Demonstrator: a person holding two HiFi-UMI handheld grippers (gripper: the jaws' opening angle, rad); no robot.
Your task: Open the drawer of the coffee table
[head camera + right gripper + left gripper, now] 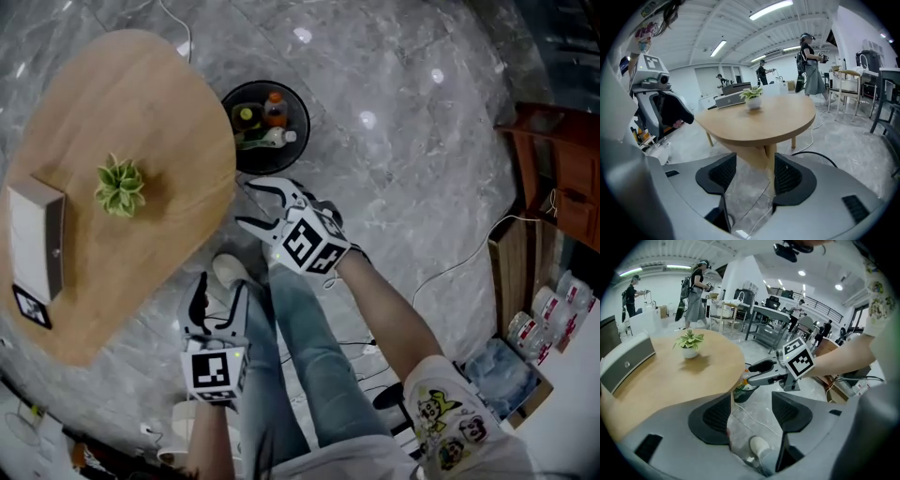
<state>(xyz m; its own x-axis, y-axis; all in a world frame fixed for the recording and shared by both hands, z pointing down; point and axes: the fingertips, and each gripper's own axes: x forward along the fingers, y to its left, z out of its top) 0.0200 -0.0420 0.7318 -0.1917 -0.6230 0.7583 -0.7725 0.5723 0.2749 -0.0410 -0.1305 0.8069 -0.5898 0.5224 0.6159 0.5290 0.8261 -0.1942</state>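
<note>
— Room round the coffee table (122,94)?

— Open marble floor (403,169) off its right side; only a black round basket (265,127) of bottles down there, close to the table's rounded rim; more bare floor off the table's near edge.

— And the grippers?

— Right gripper (246,202) near the table's right edge, apart from the wood; jaws spread and aimed at the rim and the wedge-shaped base under the top; pinching nothing. Left gripper (220,291) off the table's near edge, above the person's shoe (230,270); jaws spread as well, with only floor and that shoe showing between them.

— Look of the table?

— Pale wood; rounded outline; smooth, fairly thick rim; slim legs below on the far side. On the top, a small green potted plant (120,185) about the middle; a grey box (37,234) toward the table's left edge. Drawer not to be made out from any view.
</note>
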